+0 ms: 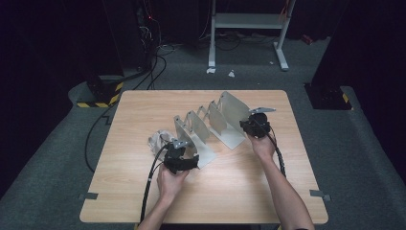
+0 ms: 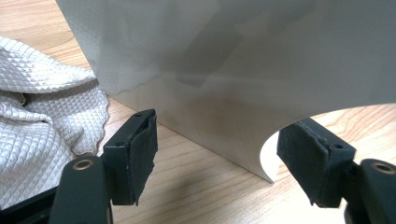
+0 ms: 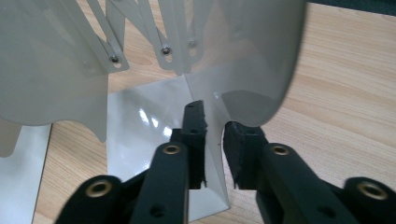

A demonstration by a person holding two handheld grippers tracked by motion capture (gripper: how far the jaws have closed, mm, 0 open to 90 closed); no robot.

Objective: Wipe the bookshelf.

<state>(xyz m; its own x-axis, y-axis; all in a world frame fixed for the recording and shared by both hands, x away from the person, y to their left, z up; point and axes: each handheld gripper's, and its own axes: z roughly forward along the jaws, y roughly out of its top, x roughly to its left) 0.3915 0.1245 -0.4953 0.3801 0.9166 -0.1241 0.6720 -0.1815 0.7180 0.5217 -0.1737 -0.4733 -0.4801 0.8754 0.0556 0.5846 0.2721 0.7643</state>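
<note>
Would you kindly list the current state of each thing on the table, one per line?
Metal file rack: upright on the table, its linked dividers spread apart.
White cloth: crumpled, lying beside the rack's near end.
Left gripper: open, fingers either side of the end plate, not touching it.
Right gripper: narrowly open around the far end plate's edge.

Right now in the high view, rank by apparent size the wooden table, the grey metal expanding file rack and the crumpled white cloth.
1. Wooden table, largest by far.
2. Grey metal expanding file rack, spanning the table's middle.
3. Crumpled white cloth, smallest, though the left gripper partly covers it.
</note>
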